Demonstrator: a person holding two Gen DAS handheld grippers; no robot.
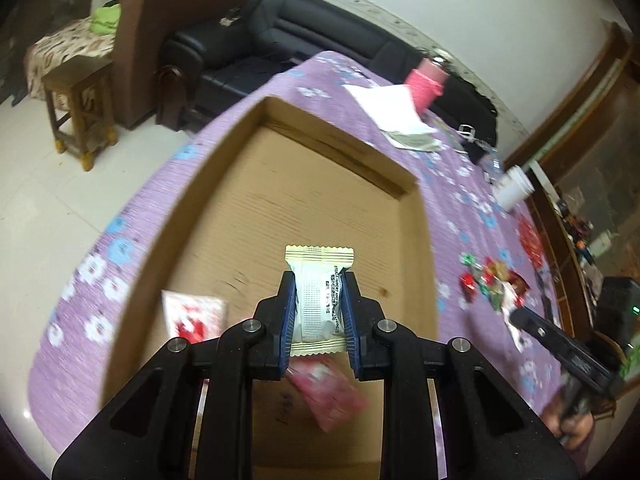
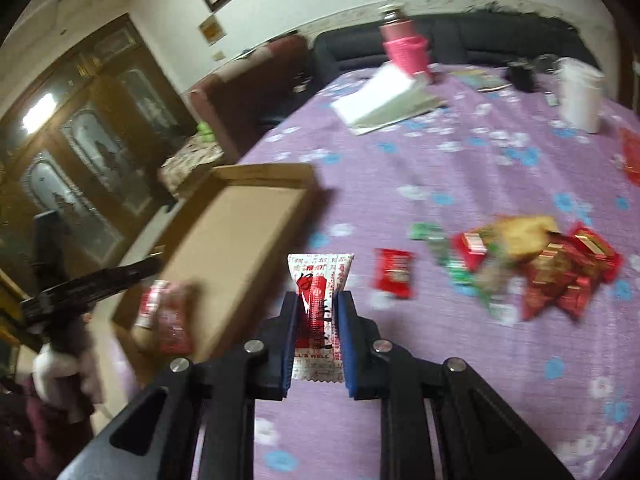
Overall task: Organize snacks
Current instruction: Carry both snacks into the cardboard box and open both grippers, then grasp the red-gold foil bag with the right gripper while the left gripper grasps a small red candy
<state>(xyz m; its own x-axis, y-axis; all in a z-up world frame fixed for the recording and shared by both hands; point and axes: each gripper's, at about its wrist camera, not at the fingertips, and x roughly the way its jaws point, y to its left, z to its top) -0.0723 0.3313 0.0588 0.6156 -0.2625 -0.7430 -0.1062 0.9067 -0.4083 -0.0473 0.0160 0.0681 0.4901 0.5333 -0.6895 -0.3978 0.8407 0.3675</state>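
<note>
snacks pile [image 2: 532, 268] on tablecloth [image 2: 440, 168] | box [image 2: 240, 232] left | cup [image 2: 580, 96] behind

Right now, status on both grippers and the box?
Left gripper shut on white snack packet, over cardboard box. Right gripper shut on red-white packet, above tablecloth. Nothing blocking.

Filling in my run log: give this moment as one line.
left claw: shut on white-and-cream snack packet, over shallow cardboard box | right claw: shut on red-and-white snack packet

Black sofa [image 1: 288, 36], wooden stool [image 1: 80, 116]
</note>
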